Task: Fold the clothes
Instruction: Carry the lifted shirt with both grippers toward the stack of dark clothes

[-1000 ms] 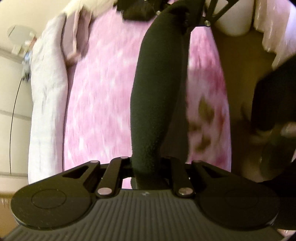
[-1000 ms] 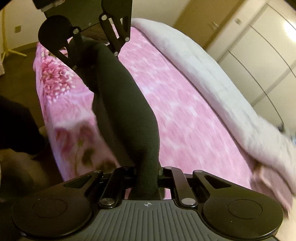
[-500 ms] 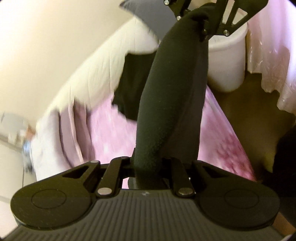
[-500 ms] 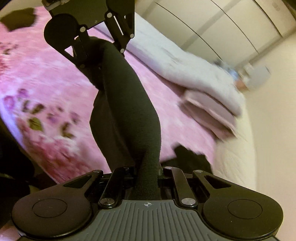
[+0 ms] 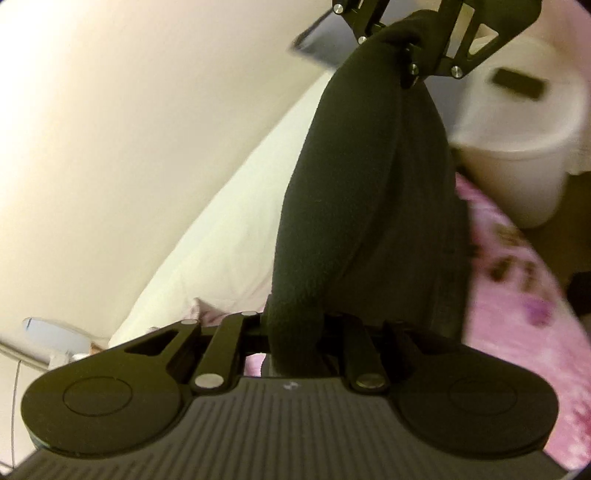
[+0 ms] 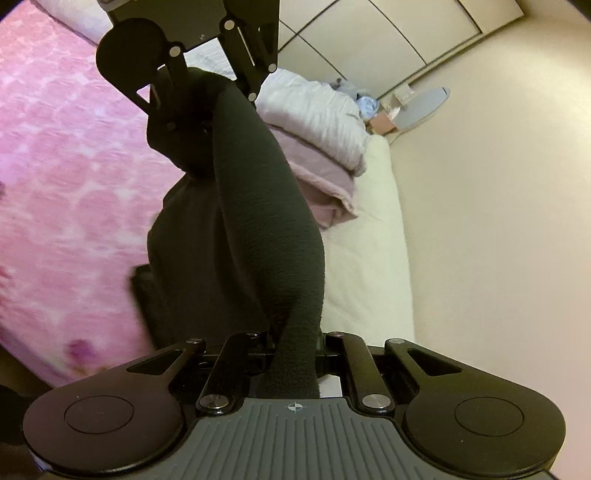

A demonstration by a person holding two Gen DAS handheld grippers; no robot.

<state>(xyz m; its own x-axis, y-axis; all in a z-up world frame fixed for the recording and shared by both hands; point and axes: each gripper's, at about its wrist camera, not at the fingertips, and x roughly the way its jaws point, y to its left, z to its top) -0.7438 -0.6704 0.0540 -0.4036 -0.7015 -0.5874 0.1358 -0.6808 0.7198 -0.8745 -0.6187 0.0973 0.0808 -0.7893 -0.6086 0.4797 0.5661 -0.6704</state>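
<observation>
A black garment (image 5: 354,192) is stretched between my two grippers, above a bed with a pink flowered cover (image 6: 66,166). My left gripper (image 5: 291,343) is shut on one end of it; the cloth runs up to my right gripper (image 5: 410,55), seen at the top of the left wrist view. In the right wrist view my right gripper (image 6: 291,365) is shut on the other end of the black garment (image 6: 258,206), which rises to my left gripper (image 6: 195,99). Loose cloth hangs down below the taut band.
A white round bin (image 5: 517,140) stands beside the bed. A cream mattress edge (image 6: 365,258) meets a plain wall. A folded pale lilac duvet (image 6: 317,122) lies along the bed's far side. Wardrobe doors (image 6: 369,33) and a small white fan (image 6: 421,107) are beyond.
Both grippers have swung with the garment held between them toward the wall and the head of the bed. The grip on the cloth is unchanged.
</observation>
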